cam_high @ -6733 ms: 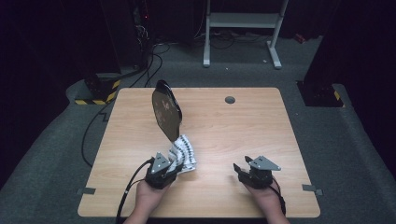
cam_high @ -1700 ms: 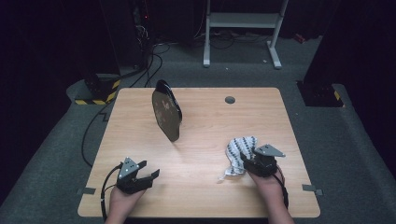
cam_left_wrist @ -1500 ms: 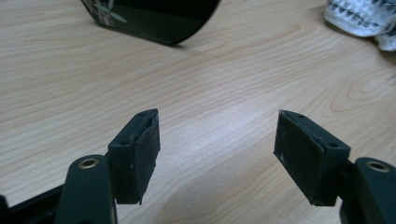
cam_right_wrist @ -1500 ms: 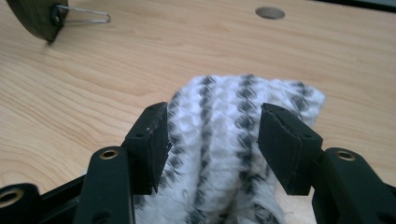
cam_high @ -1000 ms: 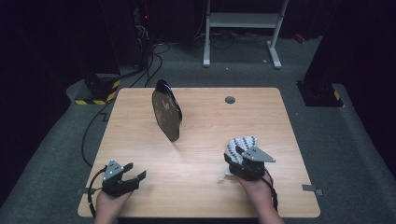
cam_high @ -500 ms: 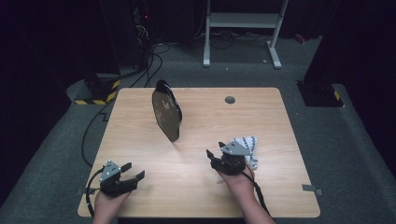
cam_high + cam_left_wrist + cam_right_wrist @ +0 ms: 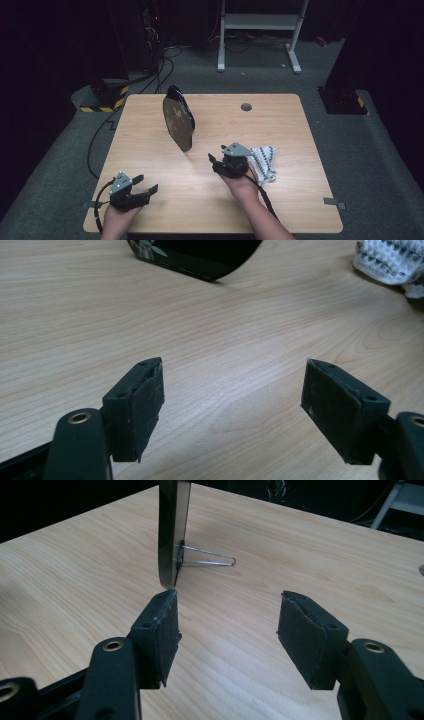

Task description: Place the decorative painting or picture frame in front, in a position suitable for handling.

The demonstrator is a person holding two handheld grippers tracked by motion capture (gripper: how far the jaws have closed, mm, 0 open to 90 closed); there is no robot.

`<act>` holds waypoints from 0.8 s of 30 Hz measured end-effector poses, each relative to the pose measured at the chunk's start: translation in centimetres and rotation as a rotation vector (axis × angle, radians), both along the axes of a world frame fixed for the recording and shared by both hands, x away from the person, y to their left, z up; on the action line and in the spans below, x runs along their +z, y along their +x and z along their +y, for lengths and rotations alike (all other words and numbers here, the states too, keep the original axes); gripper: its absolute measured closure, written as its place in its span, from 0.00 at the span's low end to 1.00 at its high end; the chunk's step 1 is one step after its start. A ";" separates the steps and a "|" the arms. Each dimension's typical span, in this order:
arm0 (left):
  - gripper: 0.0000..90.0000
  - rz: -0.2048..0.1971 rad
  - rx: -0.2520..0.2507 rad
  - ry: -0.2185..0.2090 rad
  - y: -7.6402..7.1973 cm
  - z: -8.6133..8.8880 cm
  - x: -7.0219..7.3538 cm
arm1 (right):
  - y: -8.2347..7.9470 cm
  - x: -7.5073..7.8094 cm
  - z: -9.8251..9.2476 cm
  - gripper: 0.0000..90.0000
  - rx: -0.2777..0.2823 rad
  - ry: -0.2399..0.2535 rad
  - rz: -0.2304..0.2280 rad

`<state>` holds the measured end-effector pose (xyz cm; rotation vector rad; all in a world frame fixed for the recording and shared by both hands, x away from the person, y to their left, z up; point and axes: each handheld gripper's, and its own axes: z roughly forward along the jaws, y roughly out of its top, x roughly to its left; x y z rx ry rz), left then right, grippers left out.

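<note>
The right gripper (image 7: pixel 216 161) has let go of the patterned cloth (image 7: pixel 263 163) and slid leftward across the table (image 7: pixel 300 200) from where it stood a second ago; the cloth now lies crumpled just behind and to the right of that hand, touching or nearly touching its wrist. The jaws of this gripper stand wide with nothing between them, as the right gripper view shows bare wood in the gap. That suggests the wiping part is over and the cloth has been parked, with the hand now heading for the mirror.

The oval table mirror (image 7: pixel 178 118) stands upright on its wire stand (image 7: pixel 207 559) near the middle of the table, edge-on to the right gripper. In the right gripper view the mirror's lower rim (image 7: pixel 170 540) hangs just above and beyond the left-hand jaw, close but apart; it looks slightly outside the gap rather than in it, though the angle makes that hard to judge.

The left gripper (image 7: pixel 146 184) sits at the near left corner, well apart from the mirror, and its jaws have just been opening to their widest with nothing between them. From its own camera the mirror's dark lower edge (image 7: pixel 200 260) and a bit of the cloth (image 7: pixel 390 257) lie far ahead
</note>
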<state>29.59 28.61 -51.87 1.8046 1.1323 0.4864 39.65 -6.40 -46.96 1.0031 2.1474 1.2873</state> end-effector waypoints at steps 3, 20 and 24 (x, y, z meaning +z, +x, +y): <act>0.28 0.005 -0.013 0.006 0.0 -0.4 0.0 | 0.6 0.3 1.0 0.47 0.018 0.001 -0.003; 0.28 -0.010 -0.043 0.016 -0.2 -1.2 0.1 | 4.3 2.6 6.3 0.46 0.045 0.017 -0.020; 0.28 -0.009 -0.042 0.021 -0.2 -1.1 0.1 | 5.2 3.0 7.4 0.46 0.037 0.019 -0.028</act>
